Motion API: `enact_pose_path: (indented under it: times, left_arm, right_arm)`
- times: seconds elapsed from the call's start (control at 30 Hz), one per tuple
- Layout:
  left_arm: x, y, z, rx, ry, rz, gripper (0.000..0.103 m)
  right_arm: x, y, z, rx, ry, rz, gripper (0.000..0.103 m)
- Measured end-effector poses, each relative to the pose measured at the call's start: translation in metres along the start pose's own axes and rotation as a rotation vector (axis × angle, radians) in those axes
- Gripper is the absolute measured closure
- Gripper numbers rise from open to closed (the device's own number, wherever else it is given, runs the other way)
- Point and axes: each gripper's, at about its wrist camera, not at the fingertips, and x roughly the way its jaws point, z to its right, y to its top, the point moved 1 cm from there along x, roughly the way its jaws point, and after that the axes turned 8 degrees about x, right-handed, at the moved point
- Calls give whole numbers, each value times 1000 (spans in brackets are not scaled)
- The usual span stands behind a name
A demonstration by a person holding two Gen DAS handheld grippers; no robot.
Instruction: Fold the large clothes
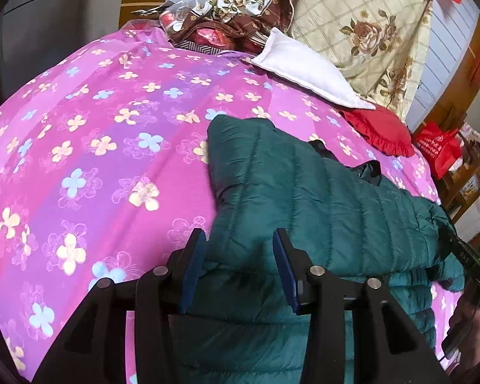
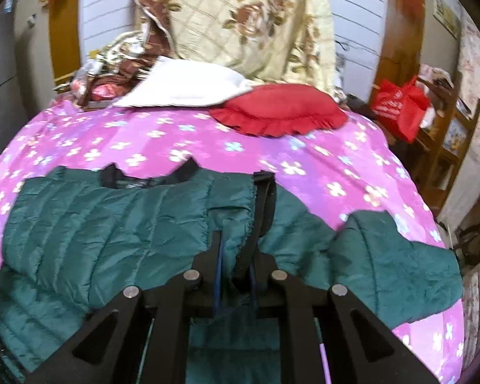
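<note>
Green puffer jacket (image 2: 112,224) sprawls across the floral bedspread (image 1: 96,128): your right gripper (image 2: 235,256) pinches its front edge at six o'clock, left gripper (image 1: 240,249) bites a thick fold. Lift both evenly toward twelve o'clock.

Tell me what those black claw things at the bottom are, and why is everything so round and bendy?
They are two hand-held grippers; a person holds one in each hand. A wide-angle camera on each bends the picture. One picture looks along the left gripper, the other along the right gripper. A dark green quilted puffer jacket lies on a pink flowered bedsheet, with a red frilled cushion and a white pillow behind. The right gripper pinches the jacket's edge; jacket fabric sits between the left one's fingers.
</note>
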Motion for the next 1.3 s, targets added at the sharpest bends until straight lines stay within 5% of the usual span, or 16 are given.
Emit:
enact_pose_path:
  times: [0.2,0.33,0.57,0.83,1.07,1.3]
  left_arm:
    - [7,0,0,-13,20,-9,77]
    - [8,7,4,3,53,15,77]
    - [29,33,21,49,143,48,77]
    - [75,44,31,59,206,8,77]
    - [91,36,30,44,207,20,69]
    - [95,34,31,56,217,21,67]
  right_arm:
    - [45,-22,22,36,-95,-85,91]
    - [57,-37,26,59,-81,-139,90]
    - [15,-21,12,98,57,-104,49]
    - [39,-12,-72,-4,308,-168,48]
    - [90,-23,-109,-133,199,-167,47]
    - [100,-13,-113,-145,189,-157,46]
